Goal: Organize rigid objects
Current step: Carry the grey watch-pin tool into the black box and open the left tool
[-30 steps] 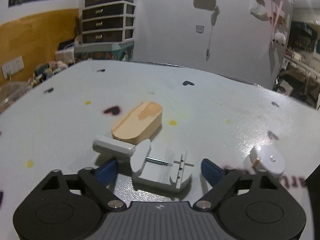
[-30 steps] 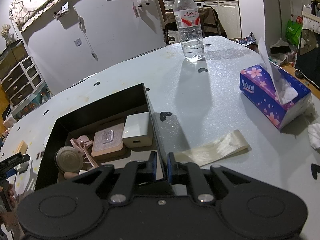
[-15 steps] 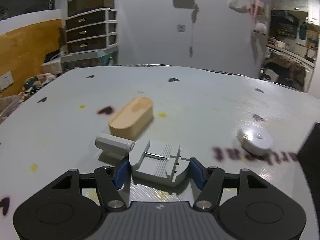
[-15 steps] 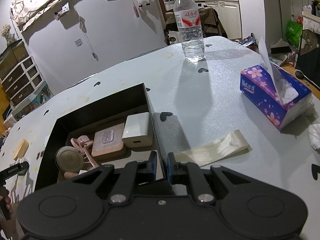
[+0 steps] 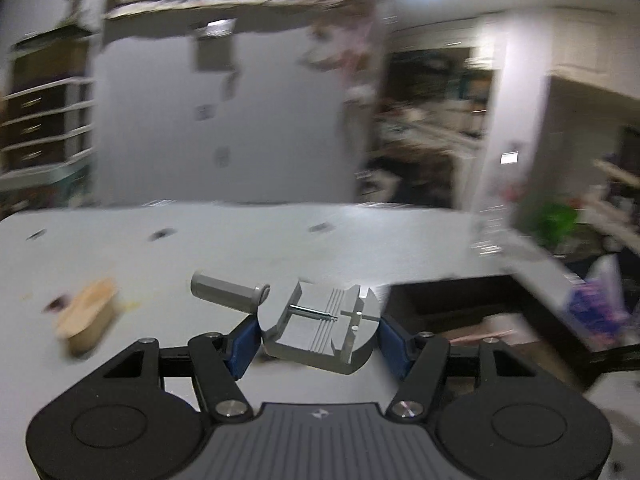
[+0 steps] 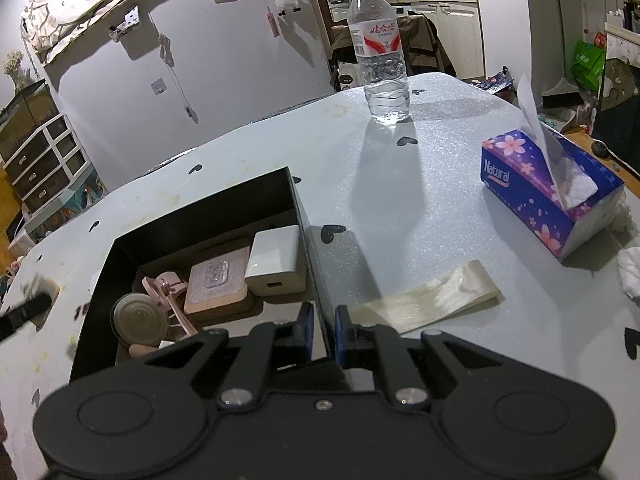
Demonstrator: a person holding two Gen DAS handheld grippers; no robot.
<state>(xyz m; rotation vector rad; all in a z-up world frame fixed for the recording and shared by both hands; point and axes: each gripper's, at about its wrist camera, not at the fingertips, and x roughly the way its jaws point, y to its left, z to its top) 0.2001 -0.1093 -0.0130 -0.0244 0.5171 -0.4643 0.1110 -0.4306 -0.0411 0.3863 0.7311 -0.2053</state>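
My left gripper [image 5: 318,340] is shut on a grey ridged metal tool [image 5: 324,328] with a grey cylinder handle [image 5: 228,292], and holds it up off the white table. The view is blurred by motion. A wooden block [image 5: 86,316] lies on the table at the left. The open black box [image 5: 460,300] shows at the right. My right gripper [image 6: 322,330] is shut on the right wall of the black box [image 6: 208,208]. Inside lie a white charger [image 6: 276,260], a wooden plaque [image 6: 218,280], a pink clip [image 6: 164,288] and a round disc [image 6: 138,320].
A water bottle [image 6: 380,52] stands at the table's far side. A purple tissue box [image 6: 548,196] sits at the right and a cream strip [image 6: 432,296] lies right of the box. A dark blurred piece of the left gripper [image 6: 24,312] shows at the left edge.
The left gripper's jaws closed on the grey tool, lifted it off the table and swung right, bringing the black box into its view. The right gripper has stayed still.
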